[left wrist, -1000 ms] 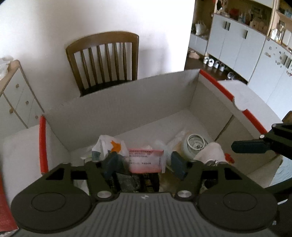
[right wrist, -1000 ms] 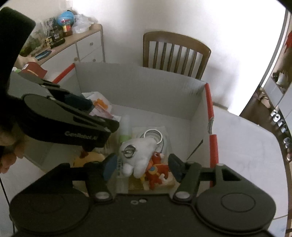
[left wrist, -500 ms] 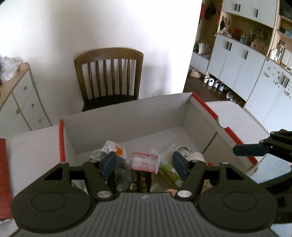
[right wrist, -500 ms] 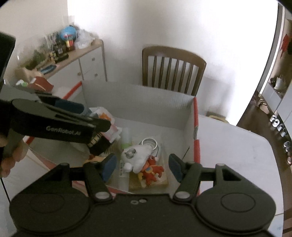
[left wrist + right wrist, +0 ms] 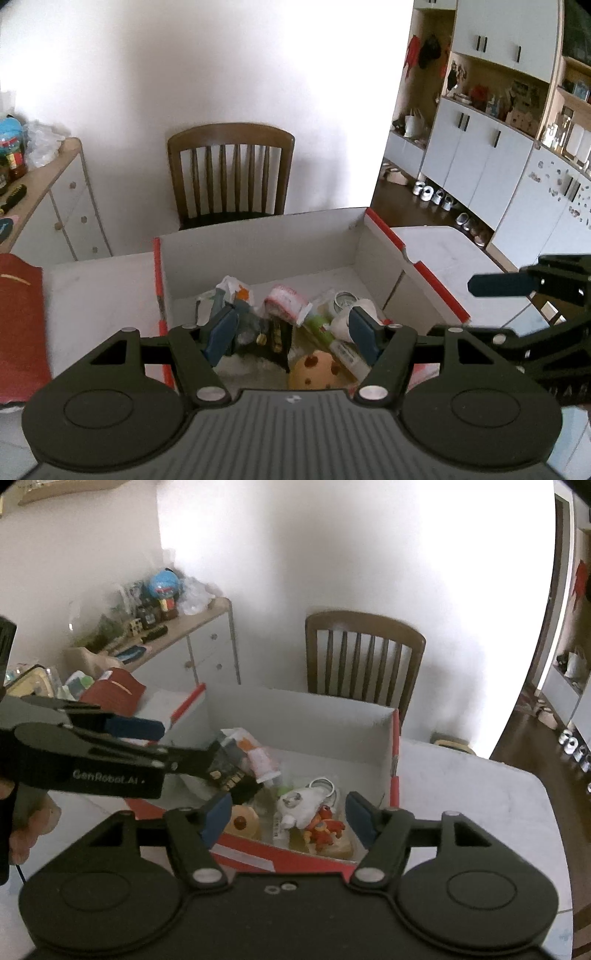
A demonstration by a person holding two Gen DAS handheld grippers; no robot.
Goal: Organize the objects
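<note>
A white cardboard box with red rims [image 5: 391,232] [image 5: 395,738] stands on the white table and holds several small things: a pink-and-white packet [image 5: 286,301] [image 5: 264,762], a black packet with gold marks [image 5: 273,336] [image 5: 229,771], a white plush with a key ring [image 5: 303,805], a red toy figure [image 5: 325,825], a round cookie-like toy [image 5: 314,369] [image 5: 242,821] and a green tube [image 5: 319,326]. My left gripper [image 5: 291,332] is open and empty above the box's near left part. My right gripper [image 5: 288,816] is open and empty above the near rim.
A wooden chair [image 5: 231,173] [image 5: 364,657] stands behind the box against the wall. A sideboard with clutter [image 5: 173,635] is at the left. A red bag [image 5: 18,321] [image 5: 118,686] lies on the table left of the box. White cabinets [image 5: 498,155] line the right.
Both grippers have risen and drawn back from the box, so it looks smaller and lower. The pink-and-white packet now lies among the things in the box, apart from my left fingers.
</note>
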